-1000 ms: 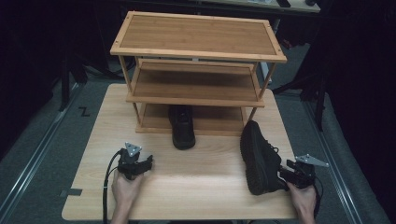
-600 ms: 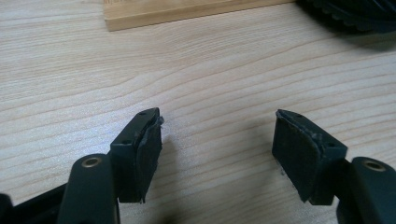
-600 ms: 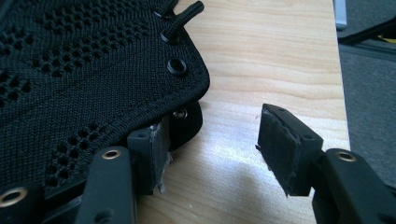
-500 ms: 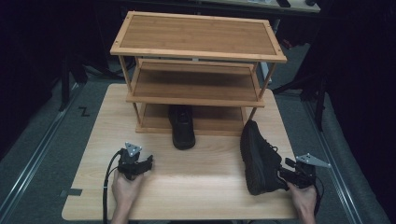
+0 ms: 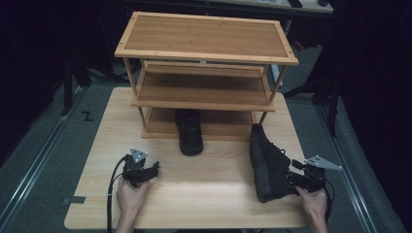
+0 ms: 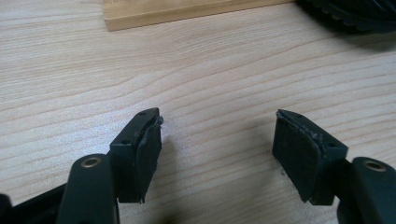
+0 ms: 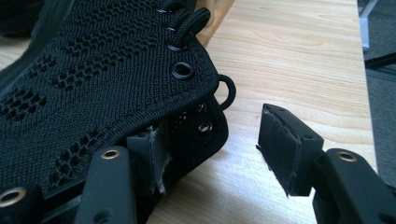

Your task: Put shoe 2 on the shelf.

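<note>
On the pale wooden table (image 5: 214, 194), the black knit lace-up shoe (image 5: 267, 162) lies near the right edge, in front of the three-tier bamboo shoe rack (image 5: 206, 73). The right gripper (image 5: 296, 180) has its jaws spread, one pad tucked inside the shoe's collar, the other outside and clear of it. The left gripper (image 5: 153, 170) rests spread over bare wood. A second black shoe (image 5: 189, 131) sits on the rack's lowest shelf.

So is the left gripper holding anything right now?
No, the left gripper is open, with bare table between its fingers.
</note>
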`<state>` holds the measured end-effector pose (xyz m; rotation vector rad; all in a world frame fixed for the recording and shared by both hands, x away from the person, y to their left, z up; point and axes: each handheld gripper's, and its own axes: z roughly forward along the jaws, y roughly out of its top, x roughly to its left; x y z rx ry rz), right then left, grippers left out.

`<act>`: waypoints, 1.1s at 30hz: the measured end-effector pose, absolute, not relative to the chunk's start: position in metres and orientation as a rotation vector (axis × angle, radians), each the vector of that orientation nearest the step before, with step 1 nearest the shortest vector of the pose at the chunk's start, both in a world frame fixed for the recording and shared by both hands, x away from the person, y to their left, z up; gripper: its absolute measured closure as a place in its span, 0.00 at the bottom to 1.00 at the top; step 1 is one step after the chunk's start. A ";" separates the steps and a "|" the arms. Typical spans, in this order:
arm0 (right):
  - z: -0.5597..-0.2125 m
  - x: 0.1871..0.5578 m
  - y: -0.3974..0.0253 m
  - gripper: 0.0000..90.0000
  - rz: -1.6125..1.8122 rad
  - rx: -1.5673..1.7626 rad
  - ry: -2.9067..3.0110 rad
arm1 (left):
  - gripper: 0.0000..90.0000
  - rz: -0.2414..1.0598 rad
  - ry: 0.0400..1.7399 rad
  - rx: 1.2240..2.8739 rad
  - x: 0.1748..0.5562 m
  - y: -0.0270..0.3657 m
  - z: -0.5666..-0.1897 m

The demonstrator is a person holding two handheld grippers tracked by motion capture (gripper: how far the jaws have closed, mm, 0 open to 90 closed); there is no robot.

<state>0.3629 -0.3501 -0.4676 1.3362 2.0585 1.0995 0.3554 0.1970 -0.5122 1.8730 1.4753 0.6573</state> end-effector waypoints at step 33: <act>-0.443 0.366 -0.312 0.49 1.103 1.228 2.115 | 0.36 0.657 1.475 1.873 0.355 0.197 -0.512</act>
